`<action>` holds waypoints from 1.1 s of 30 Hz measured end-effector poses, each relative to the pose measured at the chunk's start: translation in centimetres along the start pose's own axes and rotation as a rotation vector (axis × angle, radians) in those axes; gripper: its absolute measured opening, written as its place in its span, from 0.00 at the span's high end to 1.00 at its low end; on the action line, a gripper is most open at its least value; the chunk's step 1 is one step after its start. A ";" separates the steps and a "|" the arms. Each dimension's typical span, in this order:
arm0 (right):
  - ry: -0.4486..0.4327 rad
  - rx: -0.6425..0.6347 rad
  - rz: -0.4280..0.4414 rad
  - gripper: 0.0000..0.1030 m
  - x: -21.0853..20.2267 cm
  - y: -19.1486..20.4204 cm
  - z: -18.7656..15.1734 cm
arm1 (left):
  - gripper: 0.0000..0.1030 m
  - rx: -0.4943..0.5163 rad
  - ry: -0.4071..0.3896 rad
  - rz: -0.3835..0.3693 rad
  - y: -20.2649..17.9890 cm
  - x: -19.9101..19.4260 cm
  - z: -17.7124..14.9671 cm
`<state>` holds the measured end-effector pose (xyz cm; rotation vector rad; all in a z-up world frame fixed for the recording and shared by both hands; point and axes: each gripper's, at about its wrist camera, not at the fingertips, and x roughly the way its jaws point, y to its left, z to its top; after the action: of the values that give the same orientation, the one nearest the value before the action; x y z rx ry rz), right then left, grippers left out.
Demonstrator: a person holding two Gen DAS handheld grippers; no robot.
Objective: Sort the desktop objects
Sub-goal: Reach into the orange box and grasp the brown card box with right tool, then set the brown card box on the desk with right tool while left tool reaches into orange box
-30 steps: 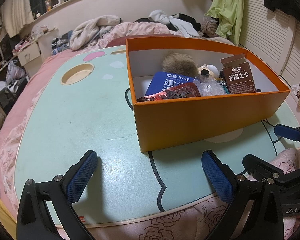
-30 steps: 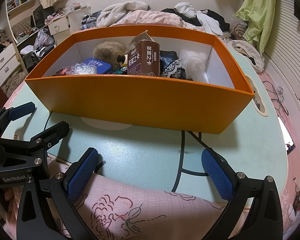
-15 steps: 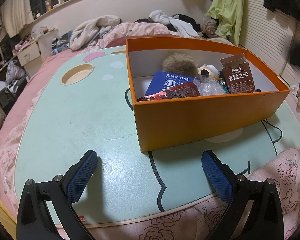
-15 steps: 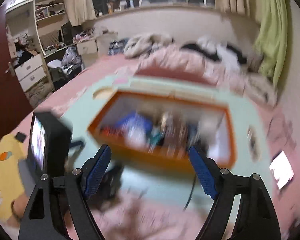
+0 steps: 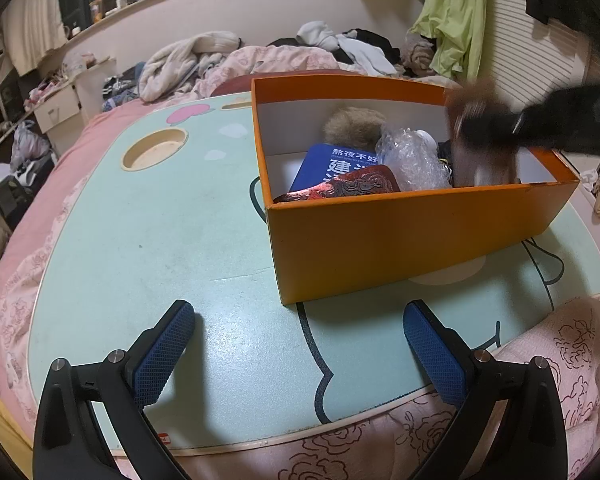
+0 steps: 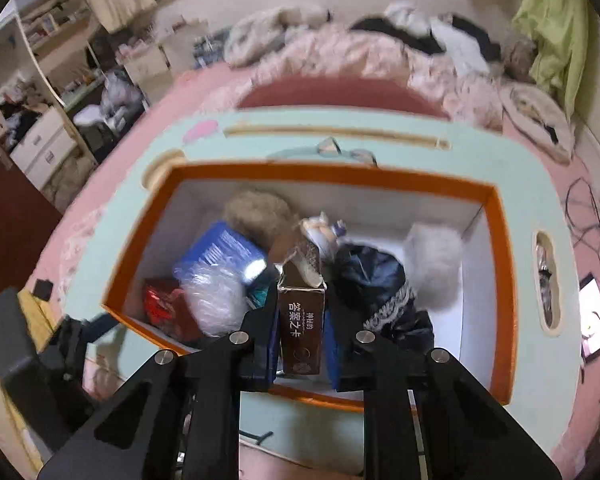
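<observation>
An orange box (image 5: 412, 236) stands on the mint-green table (image 5: 148, 240); it also shows in the right wrist view (image 6: 500, 280). Inside lie a blue book (image 5: 332, 168), a red packet (image 5: 352, 188), a clear plastic bag (image 5: 412, 156), a tan fur ball (image 5: 352, 124), dark cloth (image 6: 372, 276) and a white fluffy thing (image 6: 436, 268). My right gripper (image 6: 302, 344) reaches down into the box from above, shut on the brown card box (image 6: 302, 328); in the left wrist view it is a dark blur (image 5: 500, 124). My left gripper (image 5: 296, 348) is open and empty over the table's near edge.
A round cup recess (image 5: 154, 154) sits in the table at the far left. Pink floral bedding (image 5: 560, 360) lies around the table. Clothes are piled on the bed behind (image 5: 260, 56). A phone (image 6: 594, 334) and cables (image 6: 592, 216) lie right of the table.
My right gripper rose from the table's near edge, swung over the box and closed on the brown card box. The left gripper has not moved.
</observation>
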<state>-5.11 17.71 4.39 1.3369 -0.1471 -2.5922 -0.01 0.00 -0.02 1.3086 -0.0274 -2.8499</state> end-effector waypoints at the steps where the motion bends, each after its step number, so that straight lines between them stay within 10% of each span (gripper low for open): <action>1: -0.042 0.017 0.035 0.81 -1.1 -0.1 -0.1 | 0.00 0.000 0.000 0.000 0.0 0.0 0.0; 6: -0.222 0.006 0.121 0.81 -7.7 0.2 -0.9 | 0.00 0.000 0.000 0.000 0.0 0.0 0.0; 10: -0.143 -0.064 0.213 0.81 -9.1 0.6 -3.5 | 0.00 0.000 0.000 0.000 0.0 0.0 0.0; 16: 0.023 -0.042 0.138 0.81 -3.3 -0.3 -7.1 | 0.00 -0.001 -0.001 -0.001 0.0 0.0 0.0; 24: -0.034 -0.007 0.116 0.80 0.5 0.8 -4.7 | 0.00 -0.048 -0.025 -0.017 0.7 -0.5 0.7; 30: -0.079 0.123 0.156 0.31 -1.6 -1.8 -8.3 | 0.00 -0.156 -0.073 -0.107 2.8 -1.2 -0.2; 33: -0.074 0.117 0.068 0.28 -2.0 -3.0 -9.5 | 0.00 -0.207 -0.102 -0.133 3.8 -1.6 -0.3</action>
<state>3.34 21.20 -0.09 1.2498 -0.3555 -2.6125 1.22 -3.74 1.09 1.1659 0.3572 -2.9276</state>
